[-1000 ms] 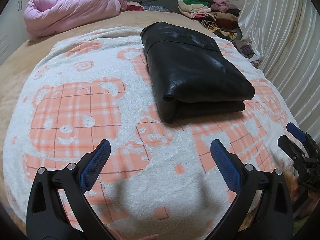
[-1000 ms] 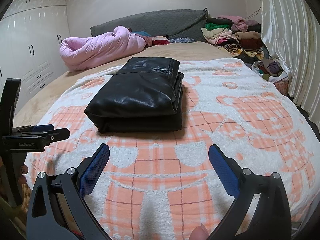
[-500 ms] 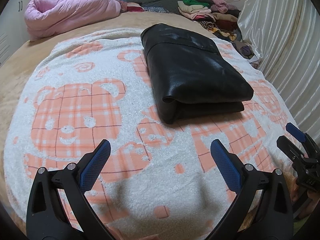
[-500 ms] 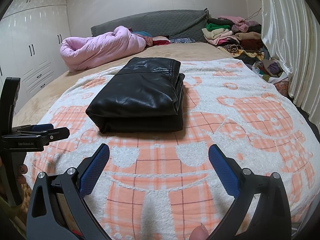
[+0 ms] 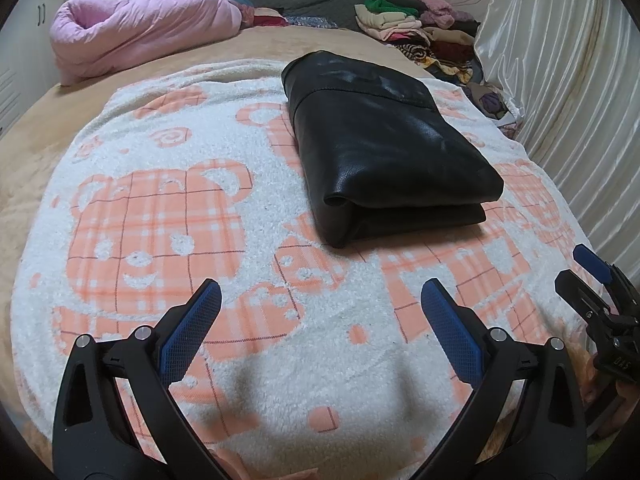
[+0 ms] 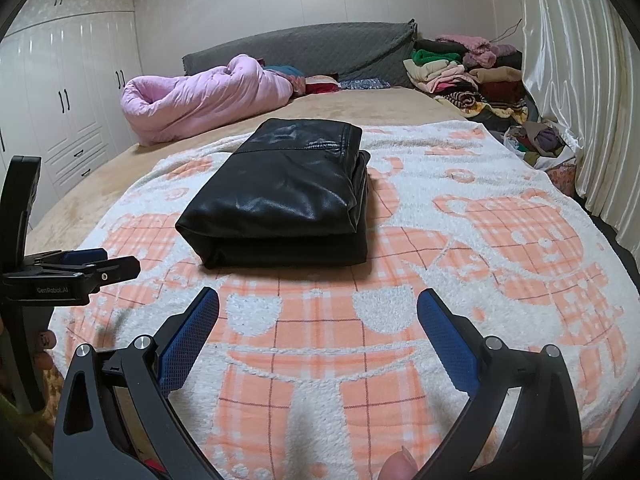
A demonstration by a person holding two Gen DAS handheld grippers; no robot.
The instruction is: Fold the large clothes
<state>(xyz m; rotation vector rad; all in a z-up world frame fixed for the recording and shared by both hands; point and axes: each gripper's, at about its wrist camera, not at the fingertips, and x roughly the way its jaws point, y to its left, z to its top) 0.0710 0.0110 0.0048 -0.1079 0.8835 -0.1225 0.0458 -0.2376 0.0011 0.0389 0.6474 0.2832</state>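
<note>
where fleecy bear blanket [image 5: 168, 216] spreads, glossy black leather garment [image 5: 384, 152] lies folded square.

The clothes pile [image 6: 464, 76] at the upper right is too jumbled to tell apart; the right gripper [image 5: 600, 300] is cut off by the right edge; a fingertip [image 6: 398, 466] barely clears the bottom edge

Open blanket [image 6: 320, 344] btwn tools & folded jacket [image 6: 280, 196]; clothes pile [image 6: 464, 76] far right.
</note>
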